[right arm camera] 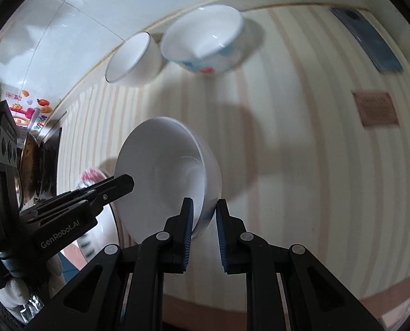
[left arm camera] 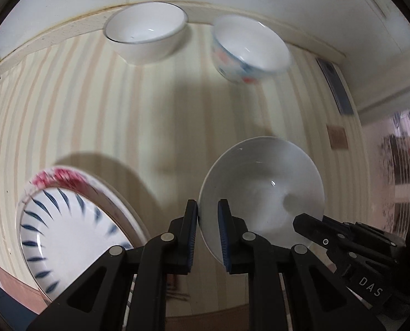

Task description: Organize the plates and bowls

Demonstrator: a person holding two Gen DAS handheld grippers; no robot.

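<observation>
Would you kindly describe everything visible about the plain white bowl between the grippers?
The plain white bowl is glossy, ceramic-looking, undecorated and empty. It sits tilted above the striped tabletop. The left gripper straddles its rim on one side, the right gripper on the opposite side; whether the bowl touches the table is unclear.

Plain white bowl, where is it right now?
The plain white bowl is near the front of the striped table, rim pinched between both grippers, right of the blue-leaf plate.
</observation>
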